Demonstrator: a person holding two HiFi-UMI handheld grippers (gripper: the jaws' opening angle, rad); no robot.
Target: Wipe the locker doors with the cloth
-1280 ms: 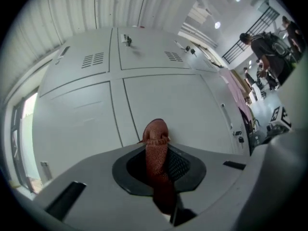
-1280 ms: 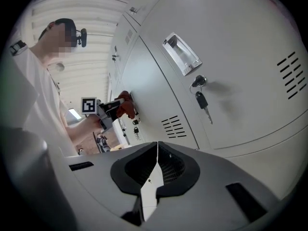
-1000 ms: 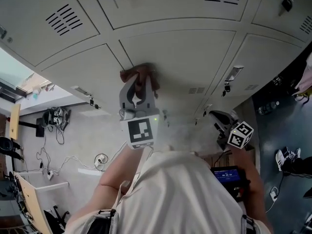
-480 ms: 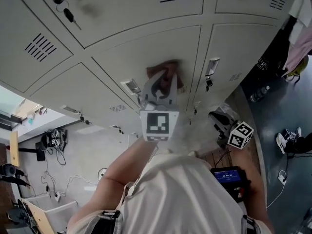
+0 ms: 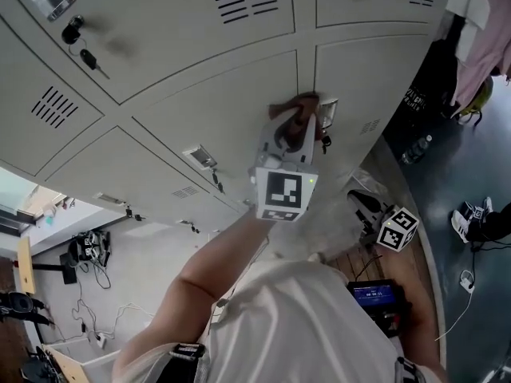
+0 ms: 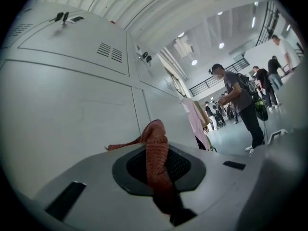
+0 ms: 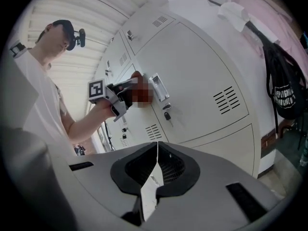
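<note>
A reddish-brown cloth (image 5: 300, 105) is pressed against a grey locker door (image 5: 215, 110), at its right edge beside the latch handle (image 5: 327, 112). My left gripper (image 5: 297, 120) is shut on the cloth, arm stretched up to the door. In the left gripper view the cloth (image 6: 155, 150) runs up between the jaws of the left gripper (image 6: 157, 141) and folds onto the door (image 6: 67, 124). My right gripper (image 5: 361, 199) hangs low at the right, away from the lockers; the right gripper (image 7: 157, 147) is shut with nothing in it and looks at the left gripper (image 7: 120, 93) and the handle (image 7: 159, 87).
Keys hang from several locks (image 5: 88, 57) (image 7: 167, 115). A pink garment (image 5: 479, 30) and a black bag (image 5: 421, 94) hang at the right end of the lockers. Shoes (image 5: 468, 219) lie on the dark floor. People (image 6: 237, 100) stand further down the hall.
The left gripper has carried the cloth rightward across the door, from its left part to the right edge by the handle. The right gripper has stayed low.
</note>
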